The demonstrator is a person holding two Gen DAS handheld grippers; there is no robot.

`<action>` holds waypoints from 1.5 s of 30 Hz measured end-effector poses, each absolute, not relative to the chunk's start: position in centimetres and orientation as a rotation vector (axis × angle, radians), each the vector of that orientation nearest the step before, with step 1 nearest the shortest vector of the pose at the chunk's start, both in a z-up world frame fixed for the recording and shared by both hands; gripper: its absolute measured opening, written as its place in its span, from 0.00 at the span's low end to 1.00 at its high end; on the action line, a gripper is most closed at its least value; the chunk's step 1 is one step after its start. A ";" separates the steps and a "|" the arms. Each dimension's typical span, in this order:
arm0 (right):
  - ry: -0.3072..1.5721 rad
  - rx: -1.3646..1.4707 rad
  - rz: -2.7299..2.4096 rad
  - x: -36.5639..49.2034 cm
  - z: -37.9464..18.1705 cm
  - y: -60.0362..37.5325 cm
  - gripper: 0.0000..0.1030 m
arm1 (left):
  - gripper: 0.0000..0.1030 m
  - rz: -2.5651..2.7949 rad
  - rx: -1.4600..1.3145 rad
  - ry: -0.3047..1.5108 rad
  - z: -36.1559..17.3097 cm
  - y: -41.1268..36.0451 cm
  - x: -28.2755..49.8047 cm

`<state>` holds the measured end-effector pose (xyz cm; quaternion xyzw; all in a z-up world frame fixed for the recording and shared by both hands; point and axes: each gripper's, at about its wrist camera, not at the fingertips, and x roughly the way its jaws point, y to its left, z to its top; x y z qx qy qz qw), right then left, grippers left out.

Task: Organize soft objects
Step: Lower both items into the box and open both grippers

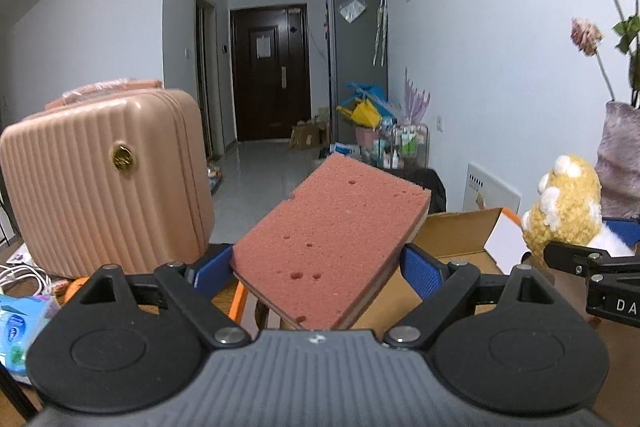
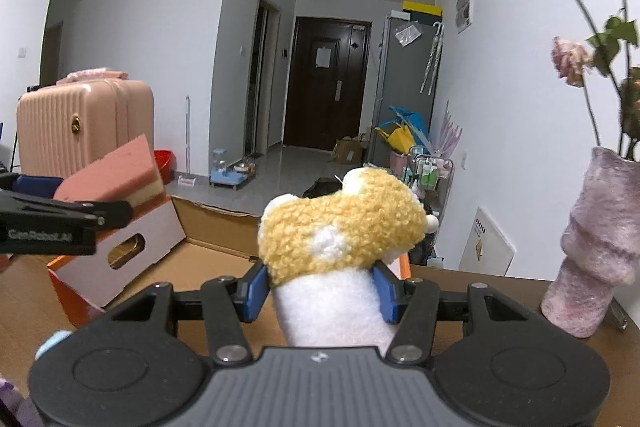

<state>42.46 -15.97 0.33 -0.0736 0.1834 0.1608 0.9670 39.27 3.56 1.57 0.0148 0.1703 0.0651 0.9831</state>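
On my far left, the pink suitcase (image 1: 108, 183) is standing on the bench (image 2: 24, 303), and I'm carrying both loads past it toward the cardboard box (image 2: 120, 259) with its flaps open.

My left gripper (image 1: 316, 267) is holding the pink sponge (image 1: 332, 239), jaws spread wide and clamped on its two long edges, the blue pads (image 1: 416, 275) pressing in from either side. The sponge is riding tilted, far end raised, above the box's near edge.

Moving right: my right gripper (image 2: 320, 291) is gripping the plush toy (image 2: 340, 227), jaws drawn in roughly halfway and squeezed on its white lower body, the curly yellow head sticking out ahead of the pads. It's hanging over the box's brown flap, clear of the bench as far as I can judge — the toy itself is hiding what's directly beneath it.

Furthest right, the fuzzy purple vase (image 2: 596, 247) of dried flowers is sitting on the bench.

So I'm reckoning this is the carry step, both soft things in hand and neither put down yet. Next I'm needing to bring each one over the box's opening, lower it, and only then ease the jaws apart, minding the vase on the right.
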 end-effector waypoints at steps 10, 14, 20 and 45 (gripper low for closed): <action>0.465 -0.203 0.320 45.7 -1.4 -13.8 0.59 | 1.00 0.131 0.034 0.407 0.3 3.3 42.7; 0.453 -0.209 0.291 45.7 -1.7 -13.7 0.97 | 1.00 0.132 0.008 0.413 0.1 3.6 42.7; 0.449 -0.192 0.290 45.2 -1.5 -14.1 1.00 | 1.00 0.131 -0.034 0.443 -0.3 4.8 42.7; 0.369 -0.139 0.282 37.8 1.5 -17.3 1.00 | 1.00 0.081 -0.055 0.408 2.6 4.0 36.8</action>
